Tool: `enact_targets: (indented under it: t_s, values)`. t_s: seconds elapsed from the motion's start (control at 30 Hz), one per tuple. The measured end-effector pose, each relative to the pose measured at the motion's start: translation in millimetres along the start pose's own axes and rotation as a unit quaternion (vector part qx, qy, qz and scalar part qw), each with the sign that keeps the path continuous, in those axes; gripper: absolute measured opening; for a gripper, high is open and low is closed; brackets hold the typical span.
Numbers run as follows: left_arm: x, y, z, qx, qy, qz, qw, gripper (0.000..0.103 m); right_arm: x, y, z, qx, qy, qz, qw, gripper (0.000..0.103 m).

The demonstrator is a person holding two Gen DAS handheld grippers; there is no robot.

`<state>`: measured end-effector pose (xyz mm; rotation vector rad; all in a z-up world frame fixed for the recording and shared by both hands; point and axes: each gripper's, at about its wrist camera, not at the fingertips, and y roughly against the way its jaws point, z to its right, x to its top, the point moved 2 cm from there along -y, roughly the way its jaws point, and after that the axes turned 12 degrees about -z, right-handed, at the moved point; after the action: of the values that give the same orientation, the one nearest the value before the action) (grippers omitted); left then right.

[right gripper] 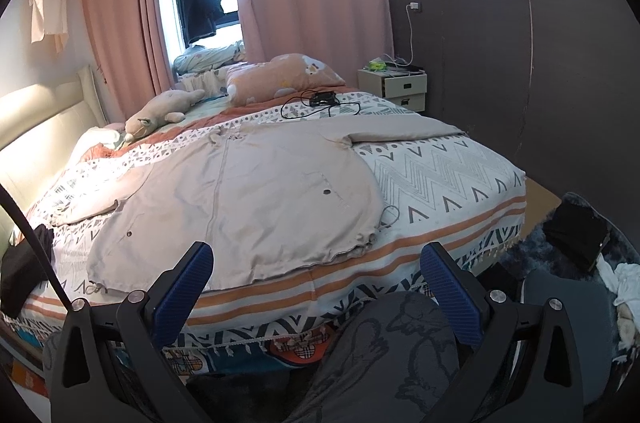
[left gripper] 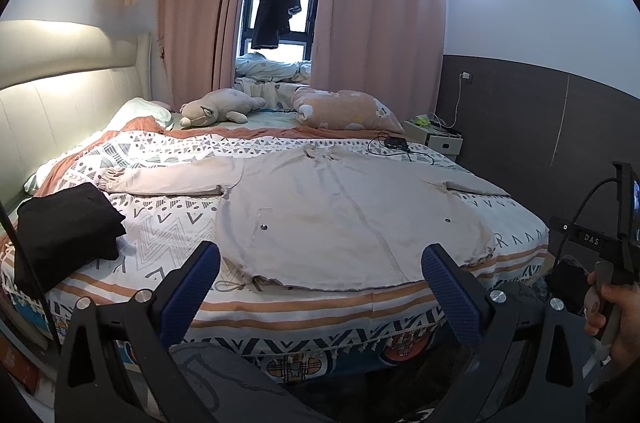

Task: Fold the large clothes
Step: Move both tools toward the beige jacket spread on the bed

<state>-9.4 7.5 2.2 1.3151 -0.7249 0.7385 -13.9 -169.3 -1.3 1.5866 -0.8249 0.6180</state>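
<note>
A large beige jacket (left gripper: 316, 207) (right gripper: 240, 195) lies flat on the patterned bedspread, front up, hem toward me, both sleeves spread out to the sides. My left gripper (left gripper: 320, 263) hangs open in front of the hem, over the bed's near edge, with nothing between its blue pads. In the right wrist view my right gripper (right gripper: 316, 263) is open too, below the hem's right half and empty. At the right edge of the left wrist view a hand (left gripper: 612, 311) holds the right gripper's handle.
A folded black garment (left gripper: 64, 227) (right gripper: 24, 259) lies at the bed's left side. A plush toy (left gripper: 216, 109), a pillow (left gripper: 344, 111) and a black device with a cable (left gripper: 394, 143) lie at the far end. A nightstand (right gripper: 394, 89) stands to the right, with clothes on the floor (right gripper: 576, 235).
</note>
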Motion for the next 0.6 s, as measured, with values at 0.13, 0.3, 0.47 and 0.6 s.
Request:
enact_targets:
  t_s: [0.13,0.3,0.47,0.6]
  values:
    - [0,1,-2,0.0,-0.002,0.001,1.0,0.103,0,0,-1,-0.001,0.001,0.001,1.0,0.103]
    - [-1,2,-5,-0.001,-0.004,0.001,1.0,0.103,-2,1,-2,-0.001,0.0,0.0,1.0,0.103]
    - [3,2,-10,0.0,0.003,0.001,1.0,0.103,5,8,-13,0.005,0.01,0.005,1.0,0.103]
    - [7,-1,-13,0.008,0.007,-0.003,0.9999,0.103,13,12,-24,0.015,0.025,0.015,0.999,0.103]
